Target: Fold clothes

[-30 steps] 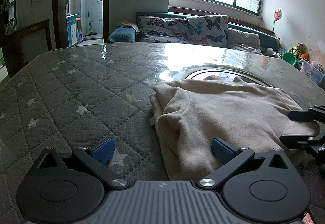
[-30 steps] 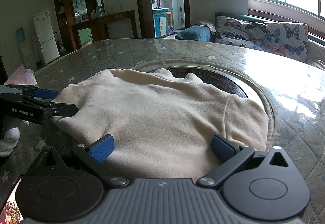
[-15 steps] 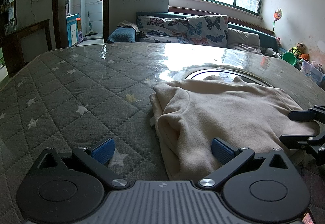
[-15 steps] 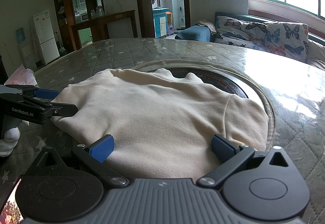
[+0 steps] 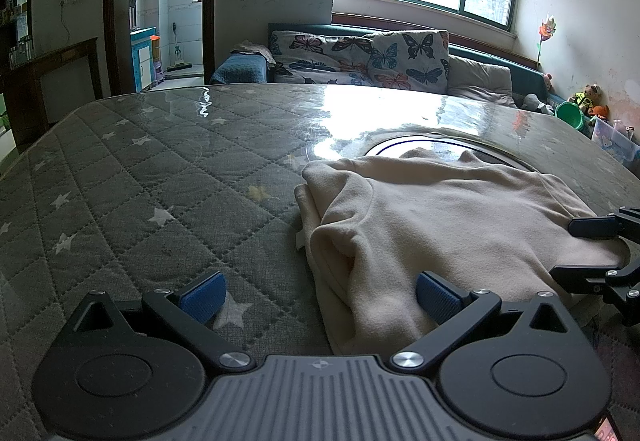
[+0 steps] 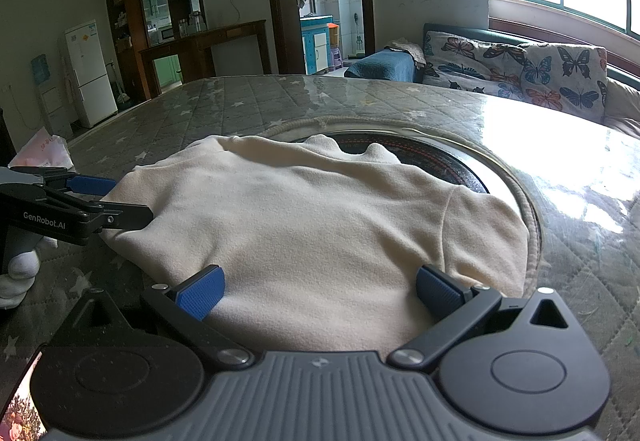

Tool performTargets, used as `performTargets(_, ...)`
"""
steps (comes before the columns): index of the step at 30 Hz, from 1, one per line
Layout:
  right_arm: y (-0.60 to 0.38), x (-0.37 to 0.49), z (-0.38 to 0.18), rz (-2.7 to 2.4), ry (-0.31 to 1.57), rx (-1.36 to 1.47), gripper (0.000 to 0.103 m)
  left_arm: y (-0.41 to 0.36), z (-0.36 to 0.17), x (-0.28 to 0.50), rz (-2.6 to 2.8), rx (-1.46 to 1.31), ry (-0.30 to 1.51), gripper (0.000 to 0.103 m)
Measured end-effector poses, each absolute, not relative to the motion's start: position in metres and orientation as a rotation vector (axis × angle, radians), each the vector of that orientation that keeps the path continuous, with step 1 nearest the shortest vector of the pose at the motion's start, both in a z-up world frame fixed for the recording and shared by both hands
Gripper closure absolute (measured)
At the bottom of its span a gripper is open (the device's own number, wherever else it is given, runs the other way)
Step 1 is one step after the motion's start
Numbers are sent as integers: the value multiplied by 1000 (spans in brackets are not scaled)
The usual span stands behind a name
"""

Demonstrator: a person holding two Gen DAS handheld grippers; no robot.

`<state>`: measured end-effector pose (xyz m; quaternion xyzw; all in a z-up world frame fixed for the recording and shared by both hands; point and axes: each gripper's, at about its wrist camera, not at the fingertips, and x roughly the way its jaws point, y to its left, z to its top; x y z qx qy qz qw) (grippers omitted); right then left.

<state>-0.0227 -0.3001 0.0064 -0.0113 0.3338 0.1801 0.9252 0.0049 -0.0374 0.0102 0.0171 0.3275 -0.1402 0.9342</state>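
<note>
A cream fleece garment (image 5: 452, 213) (image 6: 312, 217) lies folded on the quilted grey table cover. My left gripper (image 5: 320, 291) is open at the garment's near left corner; its right pad (image 5: 436, 295) rests against the cloth and its left pad (image 5: 202, 291) is over bare cover. My right gripper (image 6: 318, 289) is open, its two blue pads straddling the garment's near edge. Each gripper shows in the other's view: the right gripper (image 5: 592, 249) at the cloth's right edge, the left gripper (image 6: 104, 201) at its left edge.
The table cover (image 5: 140, 181) has a glossy round inset (image 6: 432, 153) partly under the garment's far edge. A sofa with butterfly cushions (image 5: 360, 57) stands beyond the table. A white-gloved hand (image 6: 18, 269) holds the left gripper. Toys and a green bowl (image 5: 570, 115) sit far right.
</note>
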Motion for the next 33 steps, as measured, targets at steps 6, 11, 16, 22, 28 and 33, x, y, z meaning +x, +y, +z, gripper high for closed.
performTargets(6, -300, -23, 6, 369, 685, -23, 0, -37, 10, 5, -287, 35, 670, 0)
performTargets(11, -300, -23, 6, 369, 685, -24, 0, -37, 10, 5, -287, 35, 670, 0)
performTargets(16, -301, -23, 7, 369, 685, -25, 0, -37, 10, 5, -287, 35, 670, 0)
performTargets(22, -300, -22, 7, 368, 687, -28, 0, -38, 10, 5, -286, 36, 670, 0)
performTargets(28, -300, -22, 7, 367, 688, -32, 0, -38, 11, 4, -286, 38, 672, 0)
performTargets(33, -299, -22, 7, 366, 689, -37, 0, -40, 11, 5, -282, 49, 673, 0)
